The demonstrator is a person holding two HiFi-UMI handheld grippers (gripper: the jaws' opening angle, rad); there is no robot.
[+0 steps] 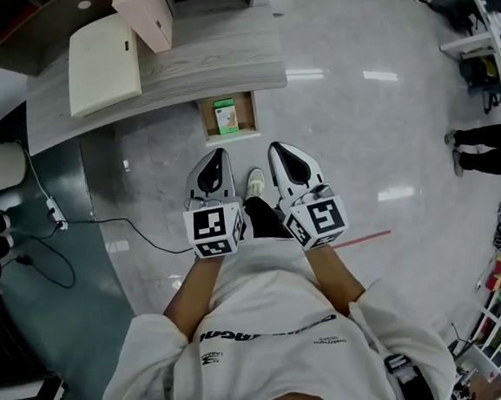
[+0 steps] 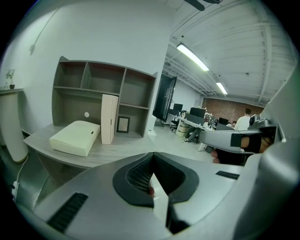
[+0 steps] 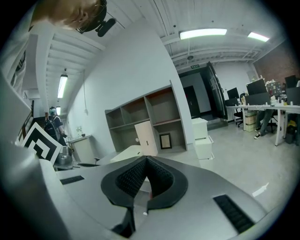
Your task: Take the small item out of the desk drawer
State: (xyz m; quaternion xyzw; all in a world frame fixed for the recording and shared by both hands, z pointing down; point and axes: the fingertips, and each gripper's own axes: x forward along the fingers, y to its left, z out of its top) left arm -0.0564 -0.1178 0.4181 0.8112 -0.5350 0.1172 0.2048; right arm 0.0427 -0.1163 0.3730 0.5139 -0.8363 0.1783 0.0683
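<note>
Two hand-held grippers sit side by side in front of a standing person, seen from above, each carrying a cube with black and white square markers. The left gripper has its jaws pressed fully together with nothing between them. The right gripper shows the same in its own view: jaws meeting at the tips and gripping nothing. Both point toward a curved grey wood-grain desk ahead of the person. Under the desk's front edge a small drawer stands pulled open, and inside it lies the small item, a green and white packet, flat on the drawer bottom and well apart from both grippers. On the desktop, left of the drawer, rests a flat cream box, with a pale pink box standing upright beside it. The left gripper view shows a grey shelf unit at the back of the desk, with a small picture frame in its lower part. The person's pale shoe shows on the glossy grey floor between the grippers. A black cable trails across the floor to the left. Another person's legs appear at the far right.
</note>
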